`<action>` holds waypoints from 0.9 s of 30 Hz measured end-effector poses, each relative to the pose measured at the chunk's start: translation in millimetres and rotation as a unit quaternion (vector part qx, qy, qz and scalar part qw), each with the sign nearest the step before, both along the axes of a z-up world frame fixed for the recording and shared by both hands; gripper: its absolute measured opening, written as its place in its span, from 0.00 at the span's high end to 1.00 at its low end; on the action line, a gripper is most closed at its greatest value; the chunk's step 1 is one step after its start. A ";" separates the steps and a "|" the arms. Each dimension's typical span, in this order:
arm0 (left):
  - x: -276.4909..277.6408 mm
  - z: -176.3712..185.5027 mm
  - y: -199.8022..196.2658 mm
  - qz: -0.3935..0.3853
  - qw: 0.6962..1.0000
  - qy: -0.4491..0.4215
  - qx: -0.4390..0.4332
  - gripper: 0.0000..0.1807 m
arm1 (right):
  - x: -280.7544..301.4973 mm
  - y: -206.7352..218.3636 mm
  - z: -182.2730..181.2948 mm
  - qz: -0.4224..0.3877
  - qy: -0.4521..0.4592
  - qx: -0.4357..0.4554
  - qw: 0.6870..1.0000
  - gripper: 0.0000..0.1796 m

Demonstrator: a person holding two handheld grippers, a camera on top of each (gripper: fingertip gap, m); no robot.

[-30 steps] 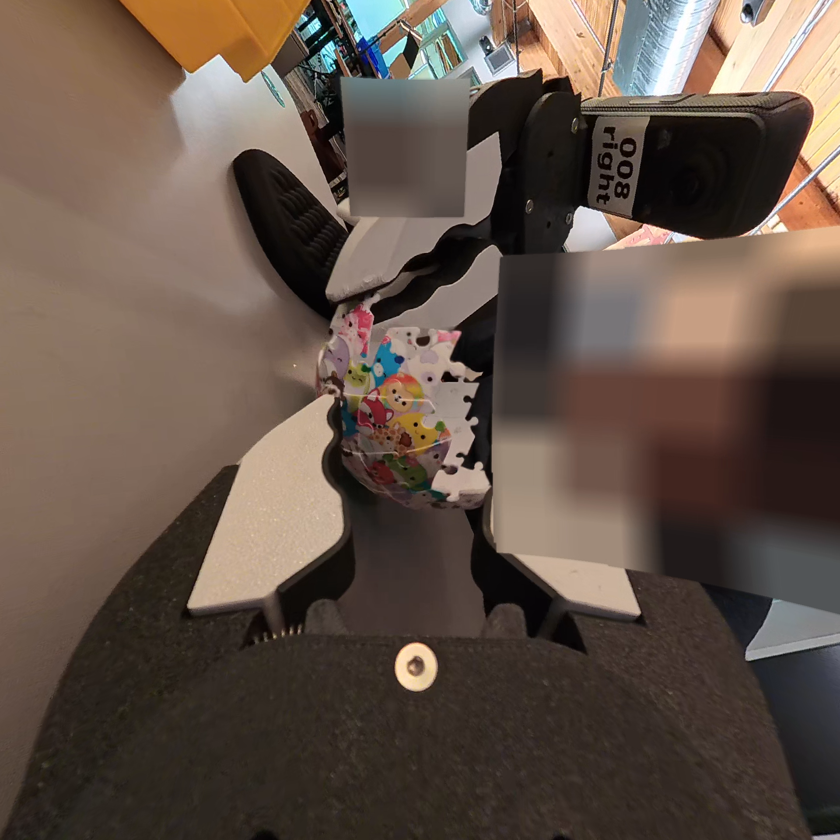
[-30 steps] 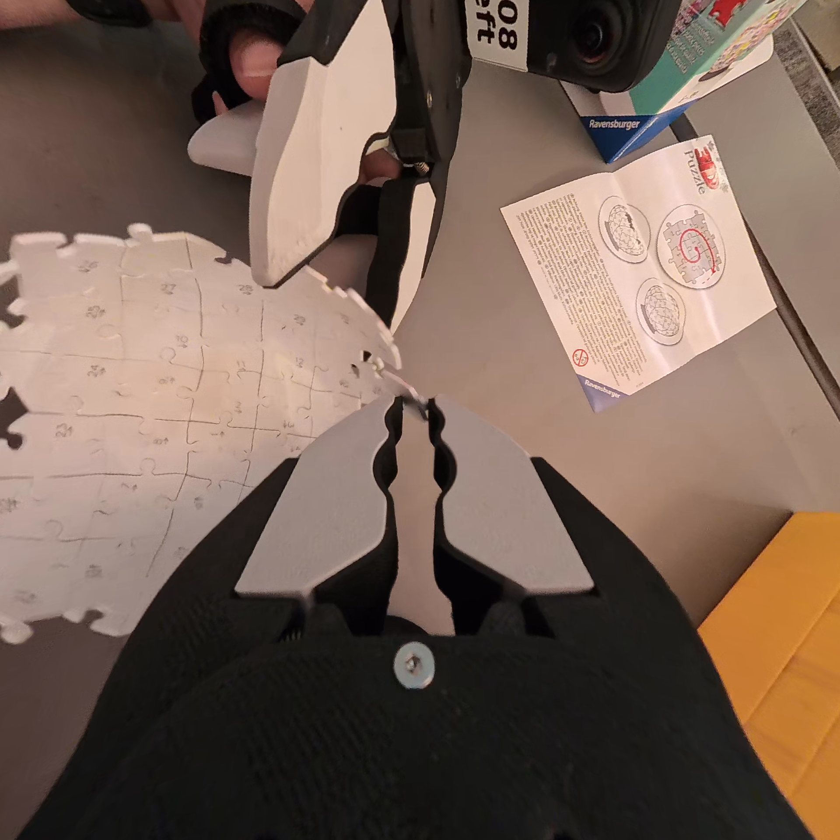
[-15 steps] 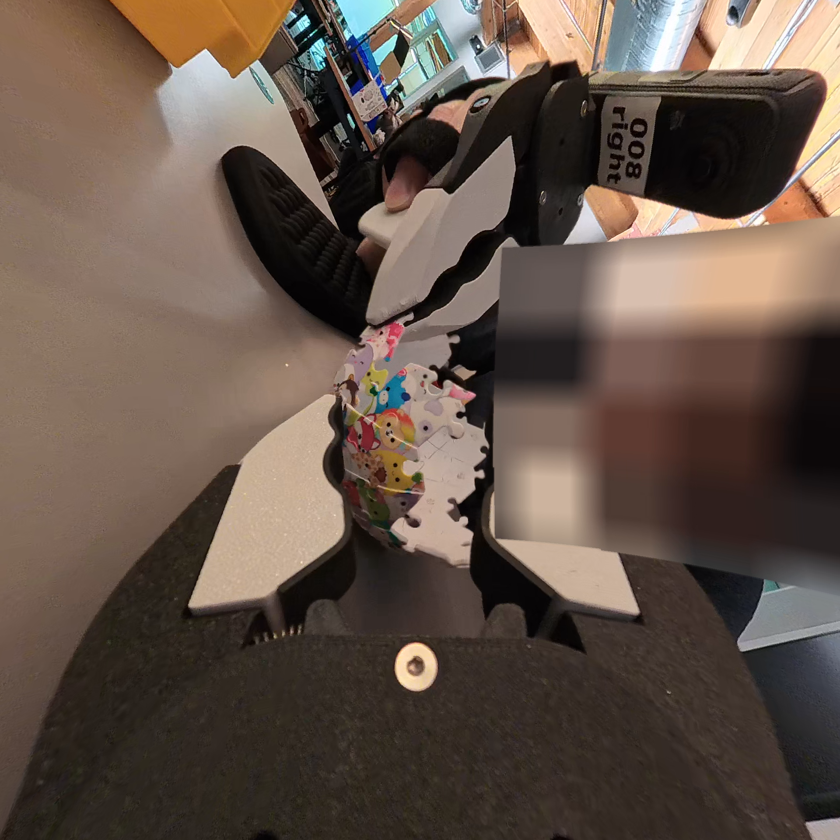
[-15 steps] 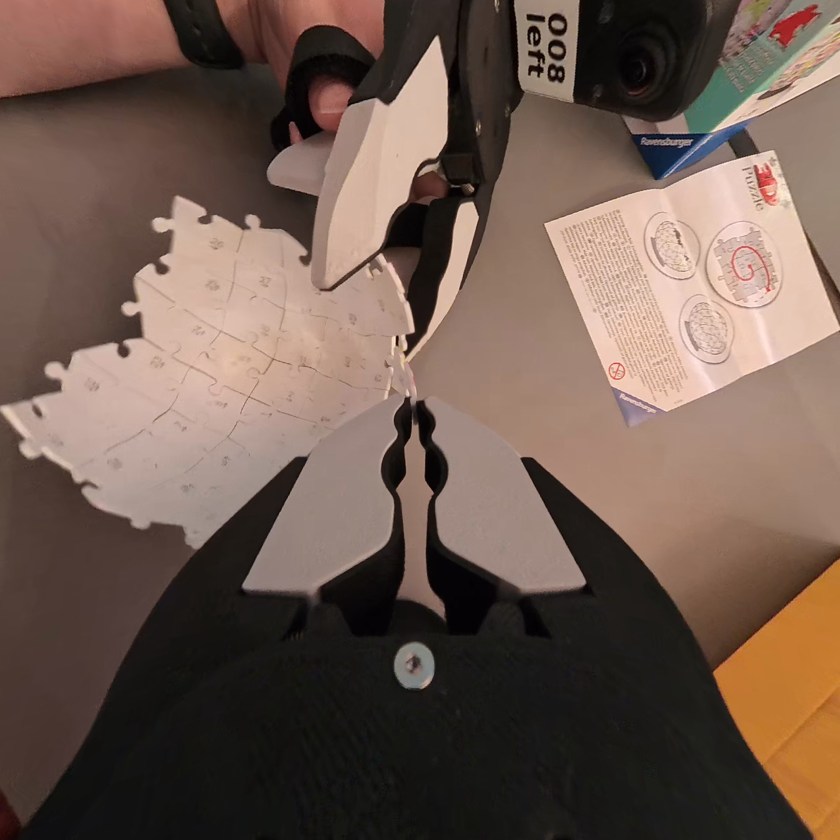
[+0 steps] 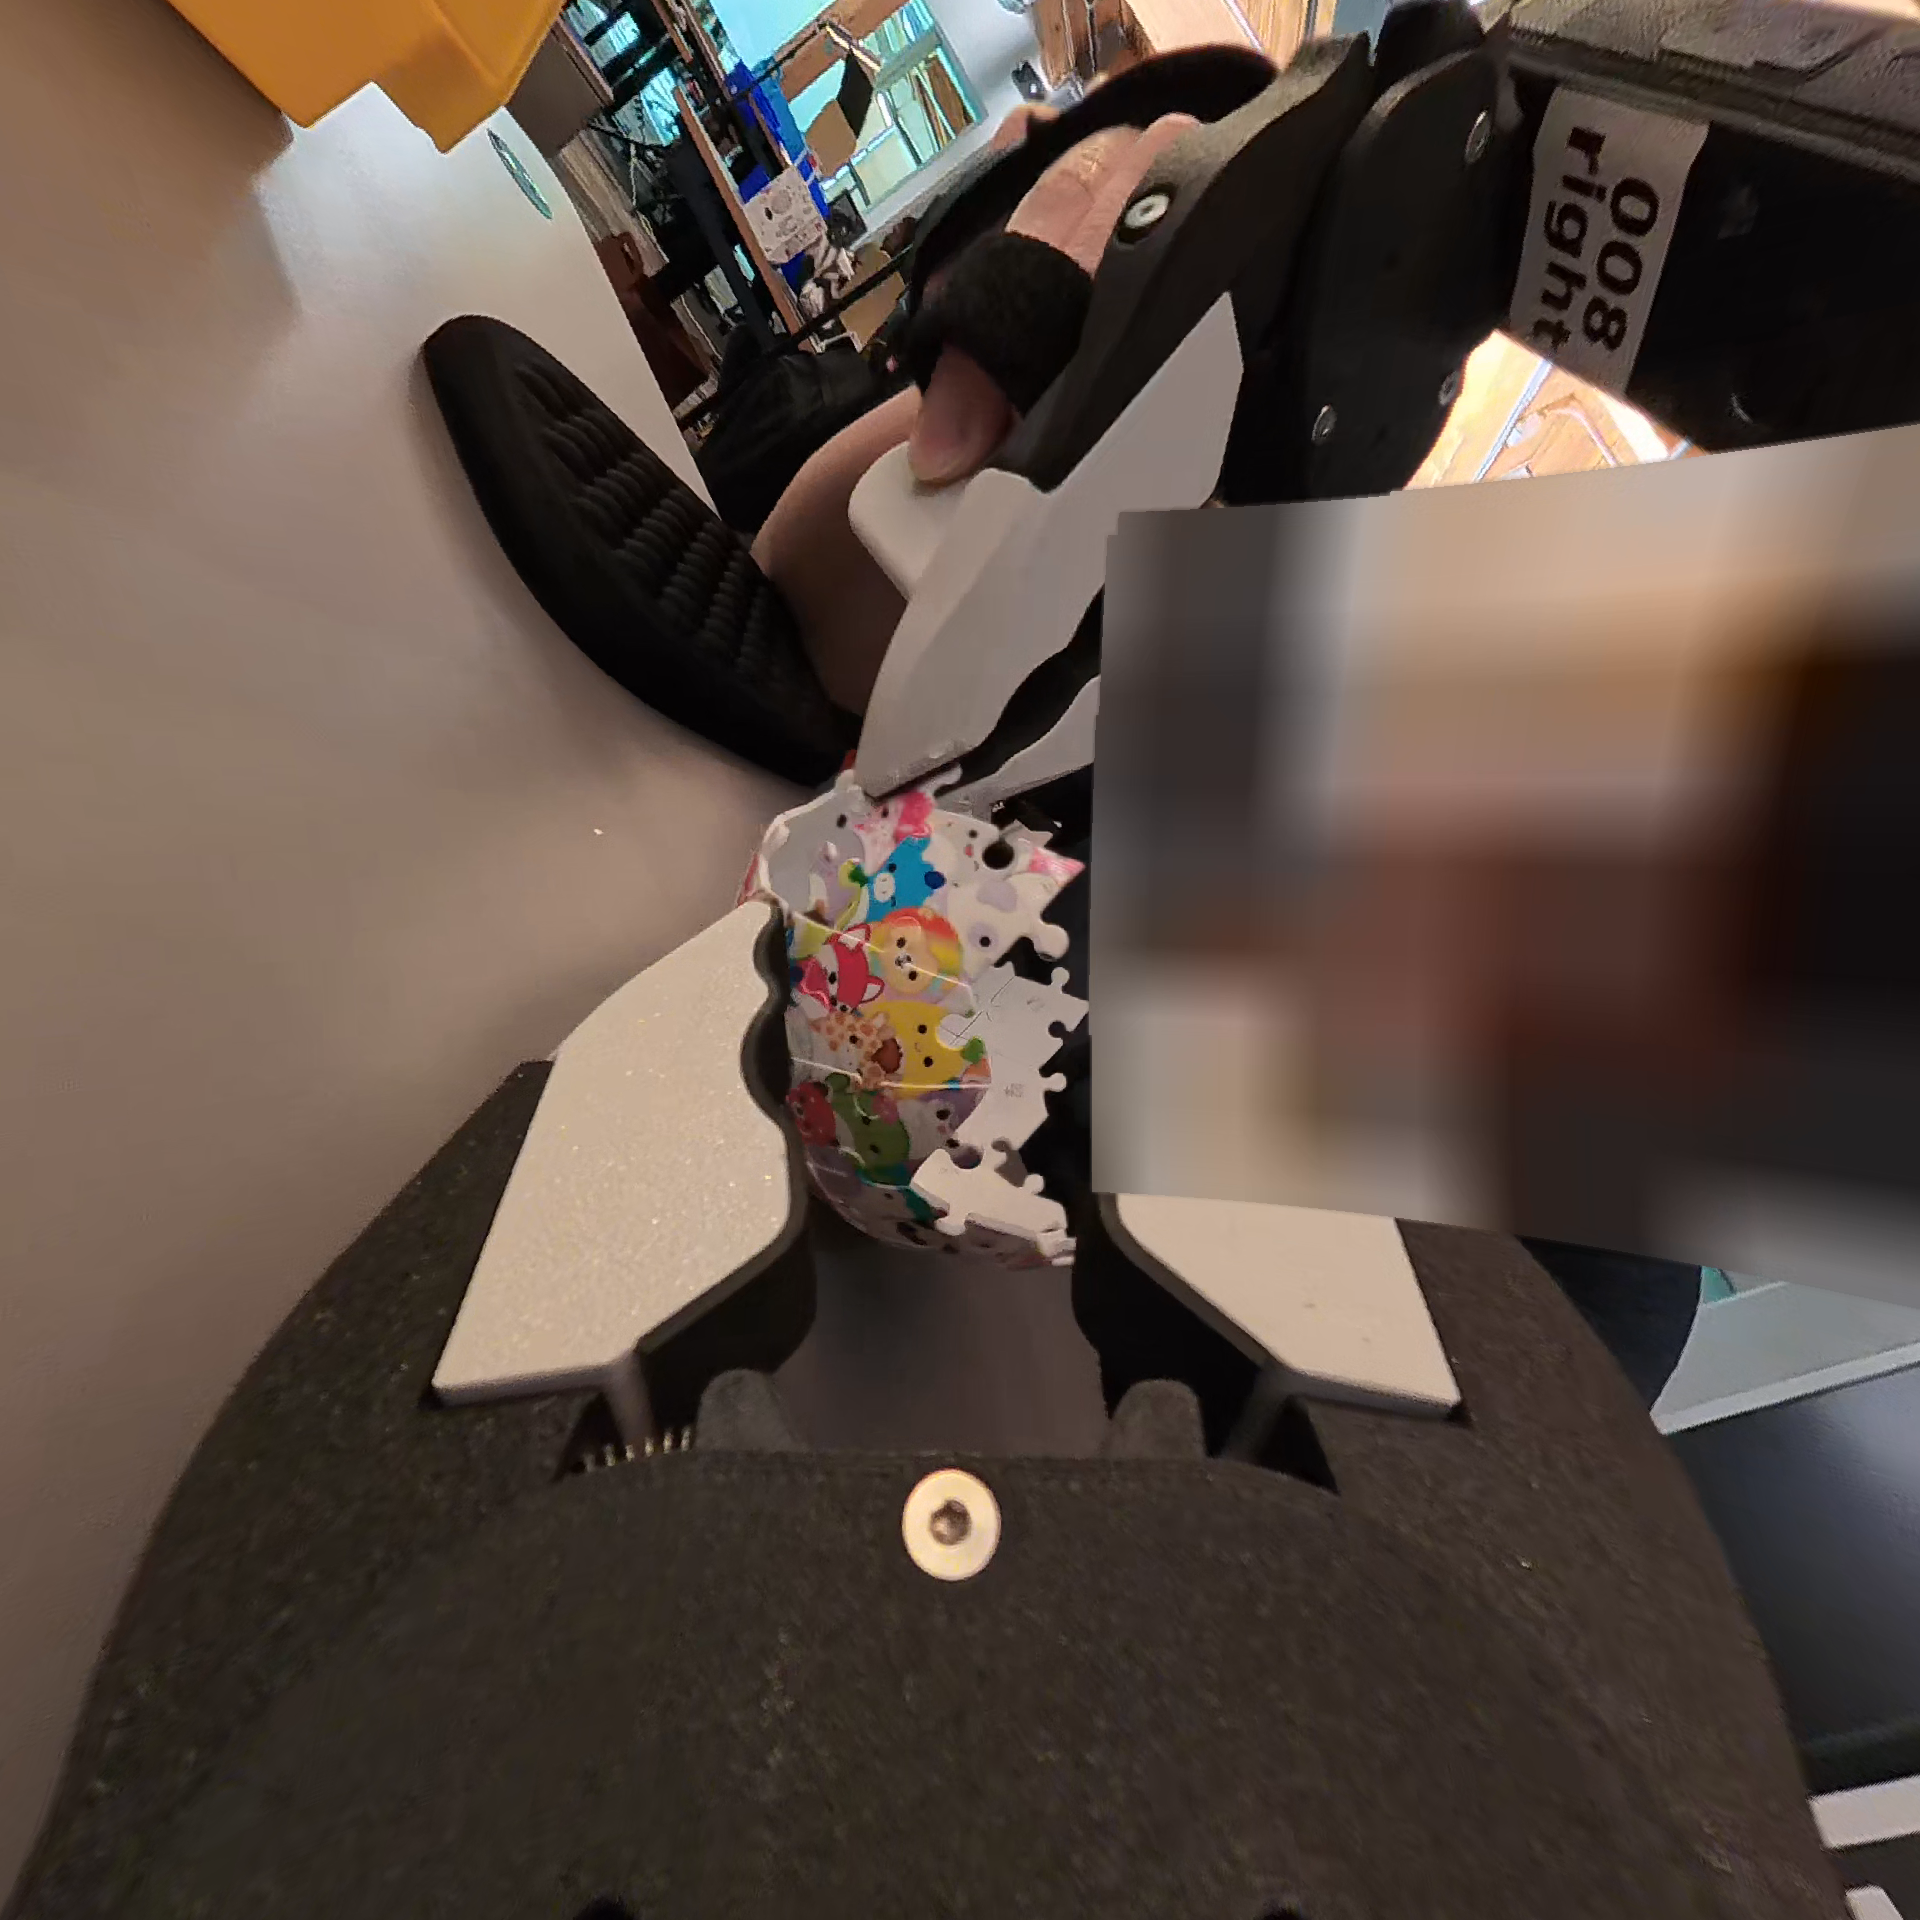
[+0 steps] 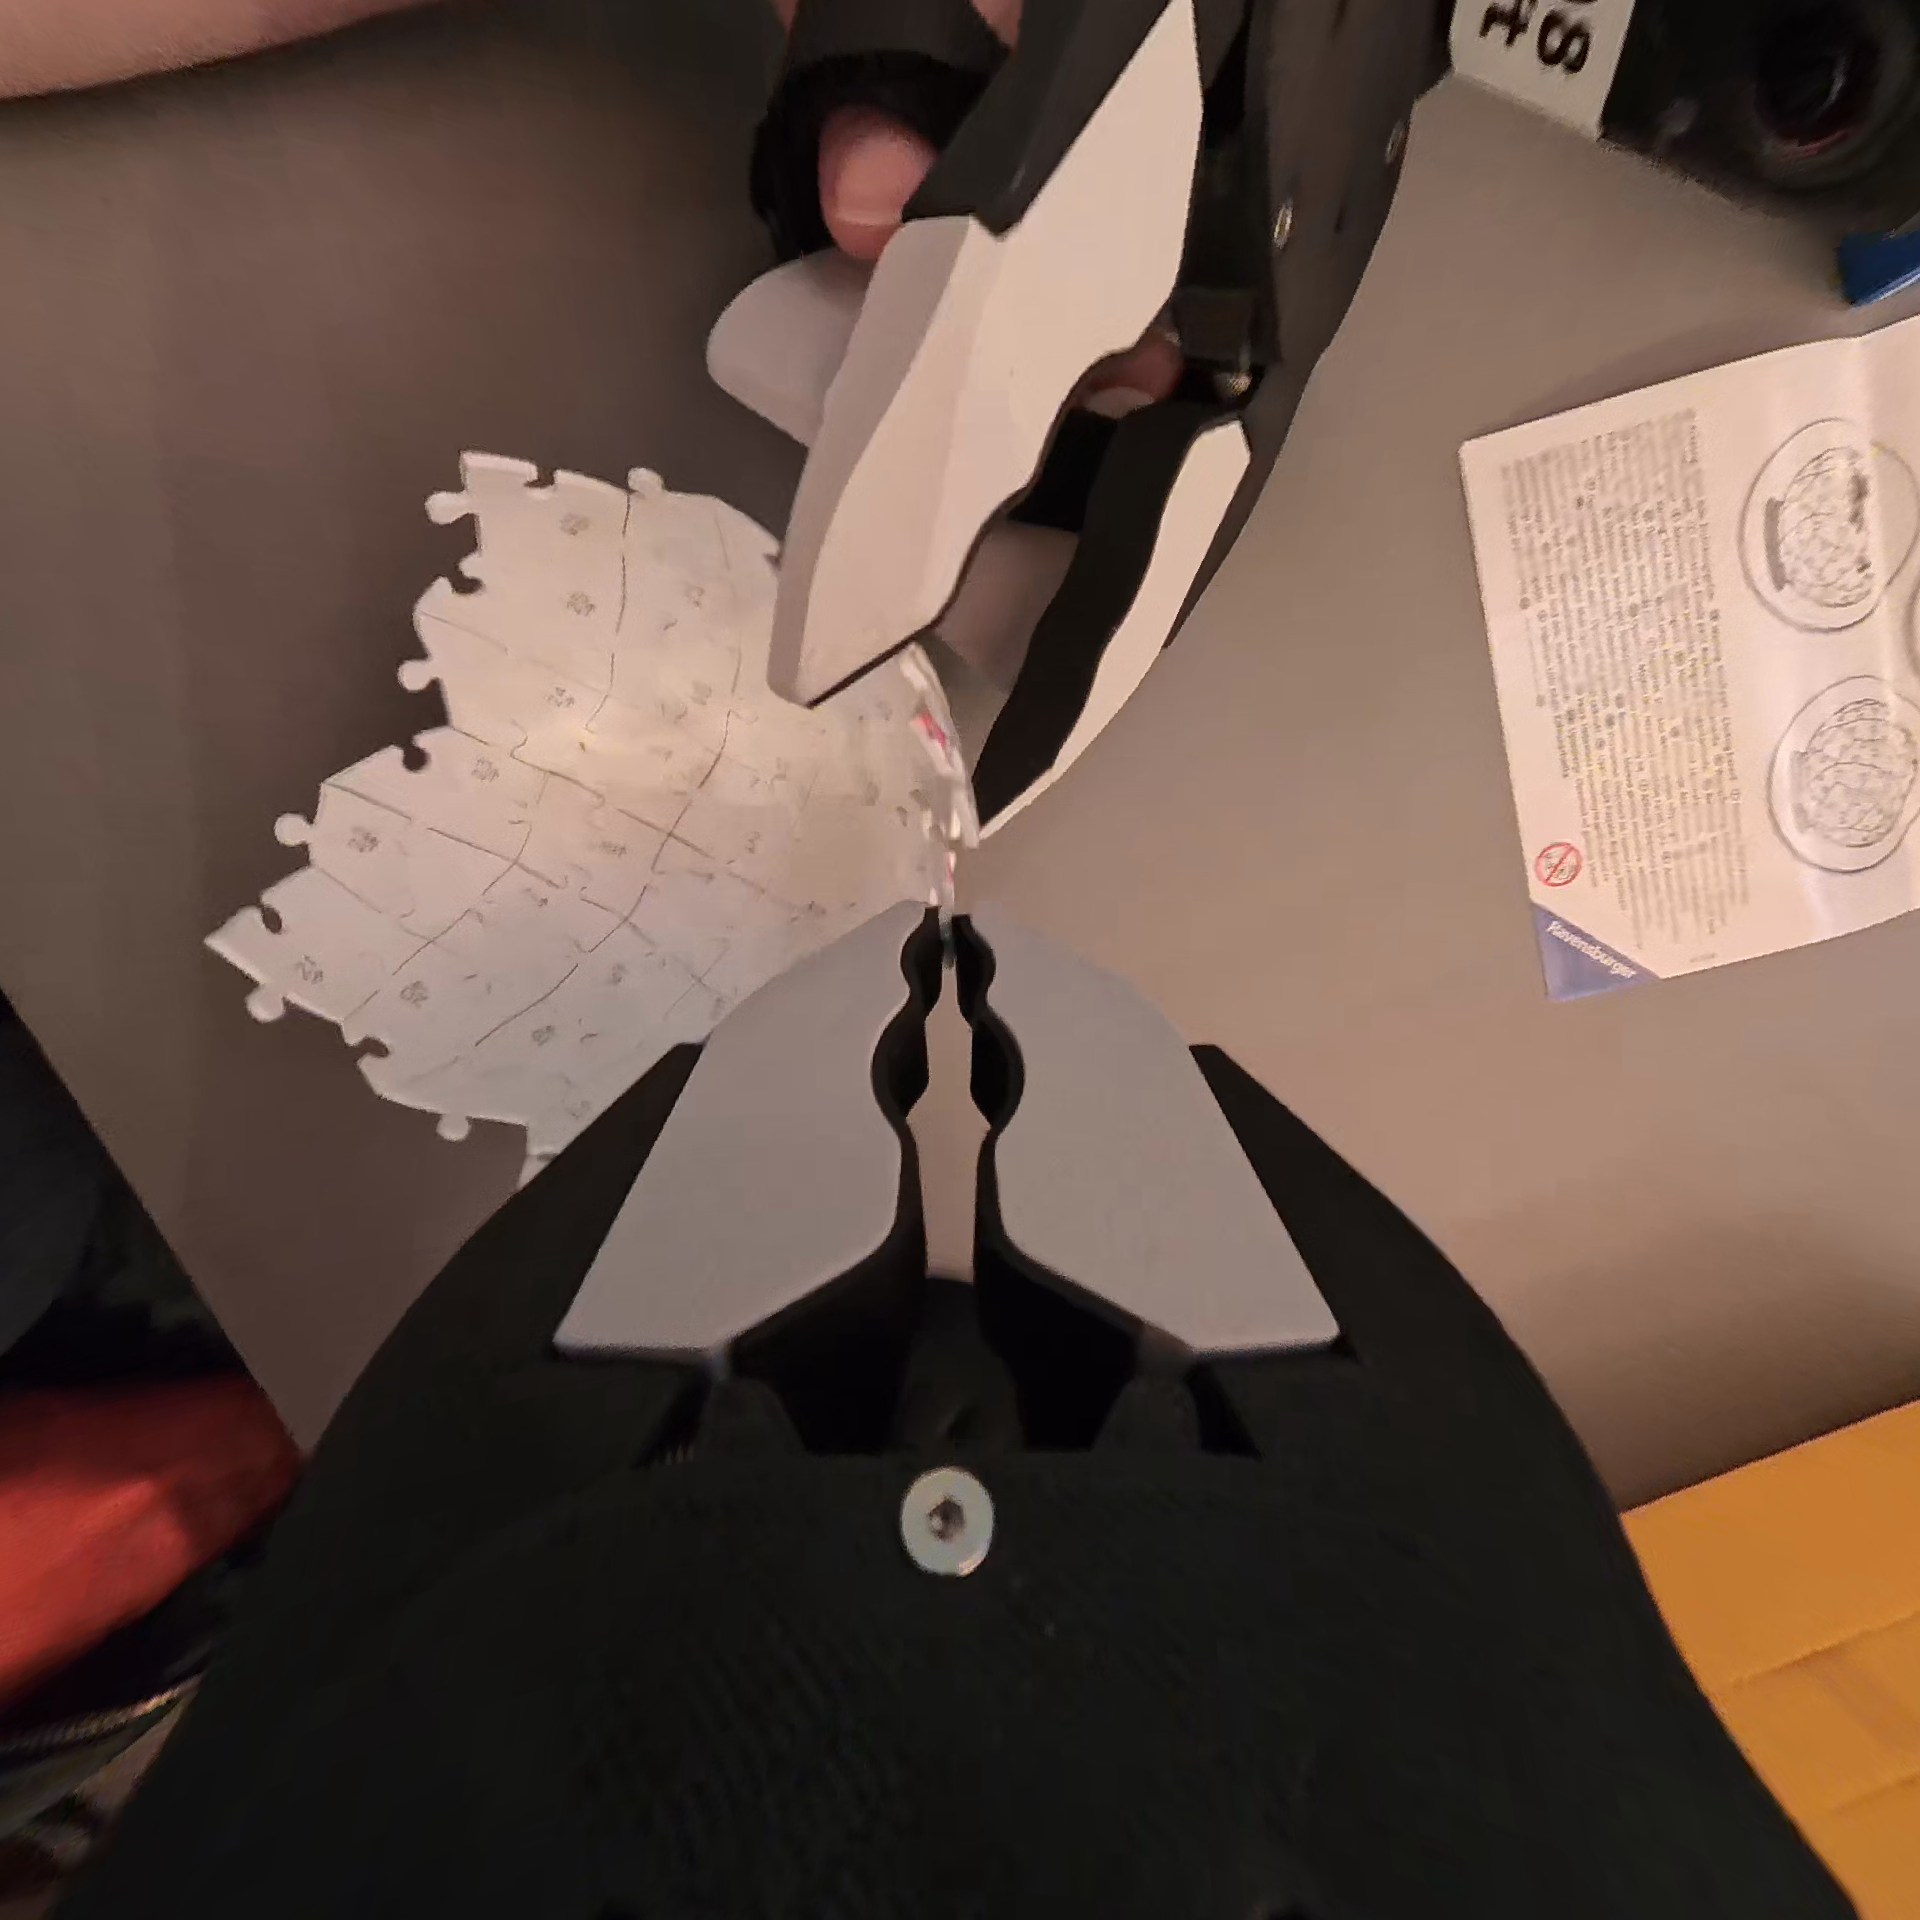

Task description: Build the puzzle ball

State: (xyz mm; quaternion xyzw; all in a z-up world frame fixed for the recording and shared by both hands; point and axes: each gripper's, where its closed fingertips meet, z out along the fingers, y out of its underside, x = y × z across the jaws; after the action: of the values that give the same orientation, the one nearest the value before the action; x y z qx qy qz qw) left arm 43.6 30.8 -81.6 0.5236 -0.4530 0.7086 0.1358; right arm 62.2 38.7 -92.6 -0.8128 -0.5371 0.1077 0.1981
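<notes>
The half-built puzzle ball is a curved shell, colourful outside (image 5: pixel 894 997) and white with numbers inside (image 6: pixel 582 831). My left gripper (image 5: pixel 925 1023) is shut on the shell, with its left finger (image 5: pixel 665 1101) against the colourful side; its right finger is partly hidden by a blurred patch. In the right wrist view the left gripper (image 6: pixel 914 758) straddles the shell's rim from above. My right gripper (image 6: pixel 945 920) is shut on a thin puzzle piece (image 6: pixel 948 883) at the shell's rim. In the left wrist view the right gripper (image 5: pixel 899 784) meets the shell's top edge.
A grey table (image 6: pixel 1247 935) lies below. A folded instruction leaflet (image 6: pixel 1704 675) lies at the right, with a blue box corner (image 6: pixel 1881 270) beyond it. A yellow bin (image 6: pixel 1787 1558) is at the lower right and shows again (image 5: pixel 364 62). A black ribbed object (image 5: pixel 623 551) lies on the table. The tips of both grippers are at nearly the same place.
Both grippers have kept their hold. The shell has swung round and shows narrower in the right wrist view. The two grippers have drawn closer together, and the right gripper now stands steeper over the shell.
</notes>
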 end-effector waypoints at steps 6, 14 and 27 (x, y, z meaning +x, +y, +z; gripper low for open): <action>-1.6 -1.2 -0.8 -0.003 1.000 0.004 -0.002 0.68 | -0.8 -1.7 -2.8 0.003 -0.010 -0.054 0.998 0.98; -1.6 -2.2 0.1 -0.003 1.000 0.007 -0.004 0.69 | -0.8 2.8 -3.1 -0.004 -0.050 -0.077 0.996 0.98; 1.1 -3.7 0.9 -0.003 1.000 0.011 -0.001 0.70 | -1.5 8.5 -1.3 -0.020 -0.055 -0.052 0.997 0.98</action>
State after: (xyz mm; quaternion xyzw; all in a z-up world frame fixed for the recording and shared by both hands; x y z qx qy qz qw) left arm 44.7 31.6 -85.3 0.5299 -0.4526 0.7027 0.1434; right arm 60.8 47.1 -93.9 -0.8374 -0.5245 0.0866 0.1273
